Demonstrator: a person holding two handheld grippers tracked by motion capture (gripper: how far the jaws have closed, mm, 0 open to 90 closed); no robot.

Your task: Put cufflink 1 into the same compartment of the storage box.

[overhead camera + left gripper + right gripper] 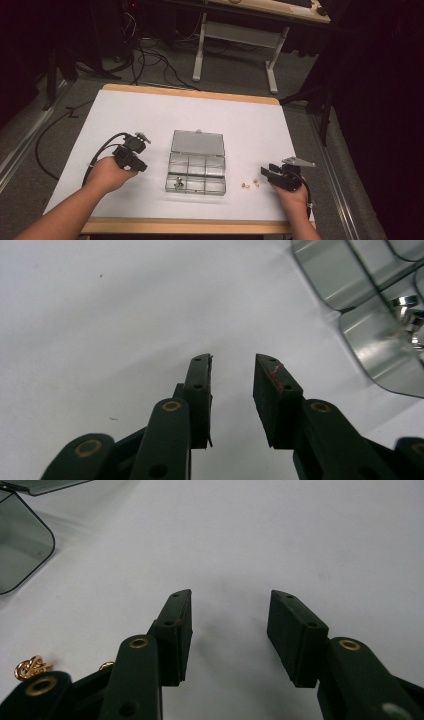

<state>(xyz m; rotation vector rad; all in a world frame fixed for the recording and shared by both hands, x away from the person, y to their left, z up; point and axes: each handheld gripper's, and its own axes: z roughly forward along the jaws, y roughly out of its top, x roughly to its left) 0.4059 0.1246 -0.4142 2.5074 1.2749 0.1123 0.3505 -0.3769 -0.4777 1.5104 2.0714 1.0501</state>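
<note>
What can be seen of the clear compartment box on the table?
The compartment box is clear, smoky plastic with rounded corners. It lies flat mid-table, its lid open and folded back flat on the far side. The base is split into six compartments in two rows of three. The near-left compartment holds small silvery pieces; the others look empty. Neither gripper touches it.

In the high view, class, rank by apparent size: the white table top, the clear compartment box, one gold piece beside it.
1. White table top
2. Clear compartment box
3. Gold piece, a speck.
</note>
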